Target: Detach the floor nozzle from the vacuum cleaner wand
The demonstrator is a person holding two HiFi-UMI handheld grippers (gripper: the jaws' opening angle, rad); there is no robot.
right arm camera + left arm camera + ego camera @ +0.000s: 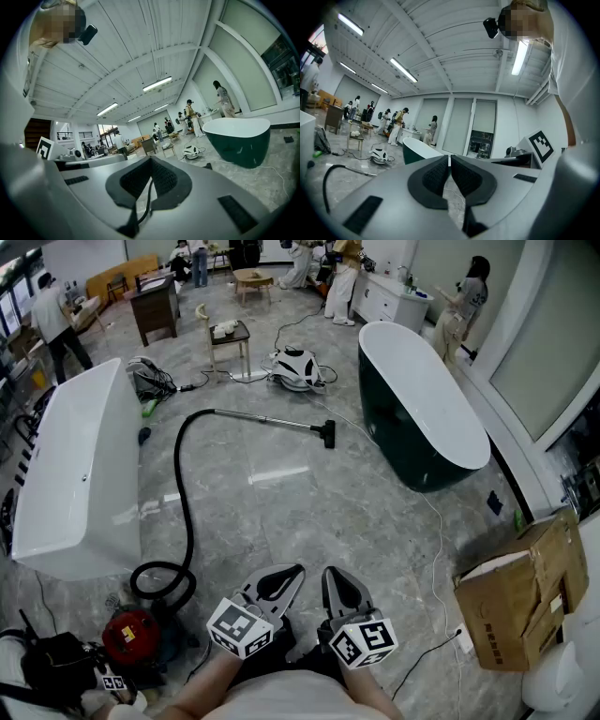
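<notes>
The red vacuum cleaner (131, 636) stands on the floor at my lower left. Its black hose (185, 512) loops up to the metal wand (267, 421), which lies flat on the grey floor. The black floor nozzle (327, 434) sits on the wand's right end, well ahead of both grippers. My left gripper (281, 576) and right gripper (337, 577) are held side by side close to my body, both shut and empty. In the left gripper view the left gripper (449, 161) points level, with the wand (351, 169) at the far left. Beyond the right gripper (151, 161), the nozzle (207, 166) shows small.
A white bathtub (80, 474) stands at the left and a dark green one (422, 409) at the right. A cardboard box (520, 596) sits at the lower right. A white cable (436, 521) runs across the floor. A small table (230, 338), a white appliance (295, 367) and several people are farther back.
</notes>
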